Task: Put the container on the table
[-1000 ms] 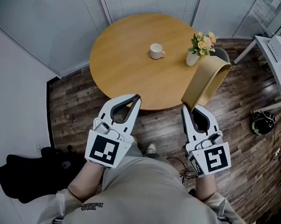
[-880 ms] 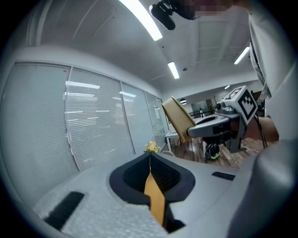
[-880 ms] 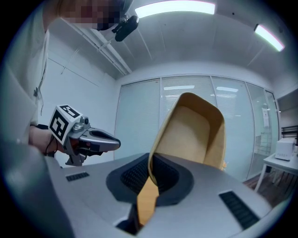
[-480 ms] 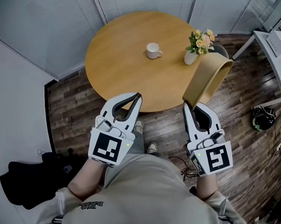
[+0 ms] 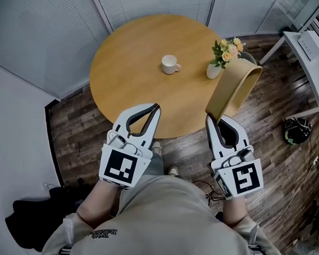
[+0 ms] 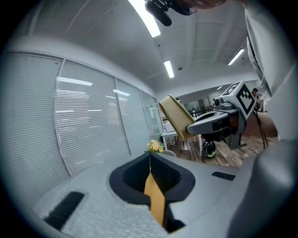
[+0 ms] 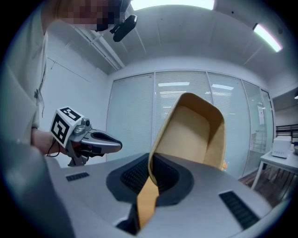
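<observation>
tan container [image 5: 231,91] is held up in the air at the right rim of the round wooden counter [image 5: 127,70], not resting on it. its long axis runs from the right tool [image 5: 210,119] up and away toward the far right, tilted rather than level. the near short end sits at the tool tips, and the far end shows just beside the flower vase [image 5: 217,62] in the head view. the head view shows the broad outer wall and the rim at the far end. the right gripper view looks into the open hollow of the container [image 7: 193,132], so the mouth faces back toward that tool's camera.

right tool [image 7: 150,163]: jaws pinched onto the thin edge of the container's near end, with the wall caught between the pads and nothing else touching it.

left tool [image 5: 157,108]: jaws pressed together at the tips and holding nothing. it hovers over the near edge of the counter, well apart from the container. in the left gripper view the left tool [image 6: 150,157] shows only a thin tan slit between the pads.

a white cup [image 5: 169,64] stands near the middle of the counter, apart from the vase. dark wood floor [image 5: 83,127] lies below.
</observation>
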